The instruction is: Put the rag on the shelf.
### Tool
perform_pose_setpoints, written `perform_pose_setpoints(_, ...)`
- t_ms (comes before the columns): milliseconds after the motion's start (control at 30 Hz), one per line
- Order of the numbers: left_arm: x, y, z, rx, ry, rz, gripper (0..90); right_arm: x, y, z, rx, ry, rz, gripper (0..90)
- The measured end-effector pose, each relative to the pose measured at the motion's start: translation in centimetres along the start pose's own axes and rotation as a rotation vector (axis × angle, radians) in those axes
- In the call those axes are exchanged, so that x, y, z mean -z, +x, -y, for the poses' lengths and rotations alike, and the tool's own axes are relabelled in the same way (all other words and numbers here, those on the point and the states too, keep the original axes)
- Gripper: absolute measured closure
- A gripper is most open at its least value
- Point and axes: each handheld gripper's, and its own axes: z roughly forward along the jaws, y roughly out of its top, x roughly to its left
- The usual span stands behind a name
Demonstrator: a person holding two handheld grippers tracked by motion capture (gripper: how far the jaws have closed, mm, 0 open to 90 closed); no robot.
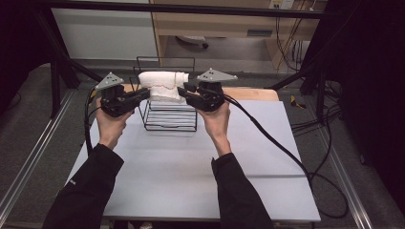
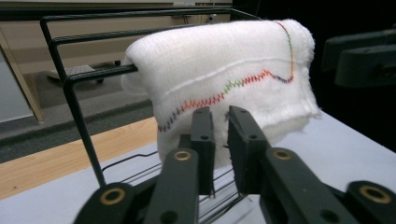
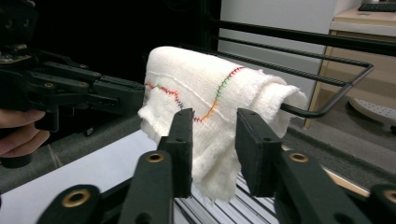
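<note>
A white towel (image 1: pixel 165 81) with a multicoloured zigzag stitch line is draped over the top bars of a black wire rack (image 1: pixel 169 121) at the table's far middle. My left gripper (image 1: pixel 145 93) points at the towel's left end. In the left gripper view its jaws stand a narrow gap apart at the towel's (image 2: pixel 224 70) lower edge, and the left gripper (image 2: pixel 220 135) is not pressing the cloth. My right gripper (image 1: pixel 186 93) faces the towel's right end. The right gripper (image 3: pixel 215 135) stands open, with the towel's (image 3: pixel 201 88) hanging corner between its jaws, untouched by the pads.
The rack stands on a pale grey tabletop (image 1: pixel 191 162) with a wooden strip along its far edge. Black cables (image 1: pixel 267 133) trail off to the right across the table. A dark frame and light wooden furniture (image 1: pixel 215 24) lie beyond the table.
</note>
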Motion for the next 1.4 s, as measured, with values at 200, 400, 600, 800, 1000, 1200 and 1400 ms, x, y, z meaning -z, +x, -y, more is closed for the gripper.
perform_pose_setpoints(200,0.8,-0.1,1.2,-0.024,0.049,-0.011,59.9,2.3,-0.6,0.7,-0.009,0.037,-0.006,47.3)
perform_pose_setpoints(400,1.4,0.1,3.2,-0.034,0.097,-0.014,41.4,4.6,-1.7,2.2,-0.043,0.077,-0.011,31.7)
perform_pose_setpoints(600,1.6,0.3,5.5,-0.044,0.152,-0.012,26.2,6.7,-3.1,4.1,-0.079,0.107,-0.003,14.5)
perform_pose_setpoints(800,1.9,0.5,7.9,-0.049,0.191,-0.013,15.4,8.7,-4.6,6.1,-0.109,0.134,0.008,6.0)
perform_pose_setpoints(1000,2.2,0.6,10.1,-0.053,0.21,-0.004,10.8,10.3,-5.7,8.8,-0.133,0.18,0.016,1.9)
perform_pose_setpoints(1200,2.7,0.5,12.2,-0.056,0.232,0.012,9.4,11.6,-6.2,12.3,-0.151,0.223,0.015,0.5)
perform_pose_setpoints(1400,3.3,0.6,14.4,-0.046,0.26,0.015,9.4,12.8,-6.6,15.7,-0.176,0.247,0.014,0.4)
